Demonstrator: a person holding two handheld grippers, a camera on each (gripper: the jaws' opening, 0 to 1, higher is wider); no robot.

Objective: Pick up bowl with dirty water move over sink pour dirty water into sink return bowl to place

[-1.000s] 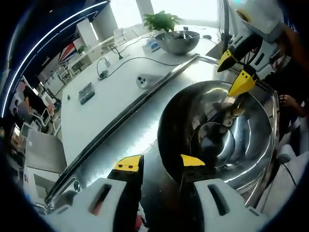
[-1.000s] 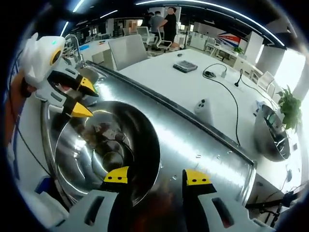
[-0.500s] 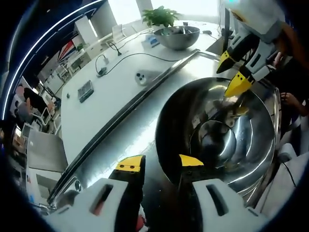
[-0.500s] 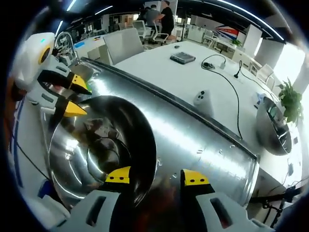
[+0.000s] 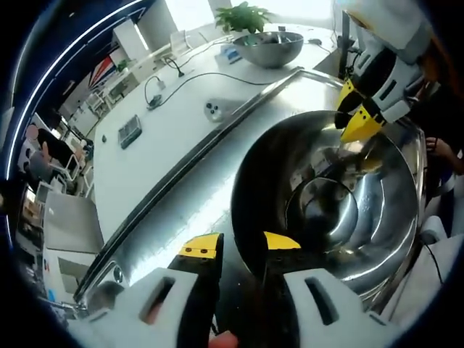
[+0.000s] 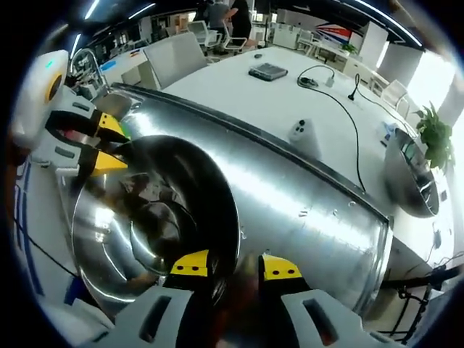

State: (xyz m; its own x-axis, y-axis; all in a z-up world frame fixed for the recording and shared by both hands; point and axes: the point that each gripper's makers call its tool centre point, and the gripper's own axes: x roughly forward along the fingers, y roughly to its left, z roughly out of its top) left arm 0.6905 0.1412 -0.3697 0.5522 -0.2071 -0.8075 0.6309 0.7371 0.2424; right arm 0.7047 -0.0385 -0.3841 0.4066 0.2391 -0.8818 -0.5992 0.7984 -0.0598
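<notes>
Two tongs work one large steel bowl (image 5: pixel 341 196), which sits tilted over the brushed metal sink (image 5: pixel 210 196) surface, its polished inside turned toward both cameras. In the left gripper view the left tongs (image 5: pixel 243 245) are clenched on the bowl's near rim, one yellow-tipped jaw outside the wall and the other just inside it. Across the bowl, the right tongs (image 5: pixel 355 116) straddle the far rim in the same way. The right gripper view gives the mirror picture: the right tongs (image 6: pixel 235 266) pinch the bowl (image 6: pixel 156 210) at its near edge, with the jaws close together around the thin wall, and the left tongs (image 6: pixel 105 145) bite the opposite rim. Whether any water lies inside the bowl cannot be told among the reflections. Beyond the sink (image 6: pixel 304 196) runs a white tabletop (image 6: pixel 246 101) carrying one second steel bowl (image 6: pixel 409 185) at its far end beside one green potted plant (image 6: pixel 435 134), one small white device with round lenses (image 6: pixel 303 132), one dark flat keypad-like object (image 6: pixel 267 70) and a black cable (image 6: pixel 351 138). One curved faucet (image 6: pixel 87 61) stands at the sink's end, near the left tongs. Grey chairs (image 6: pixel 177 54) and people (image 6: pixel 228 14) stand far behind.
</notes>
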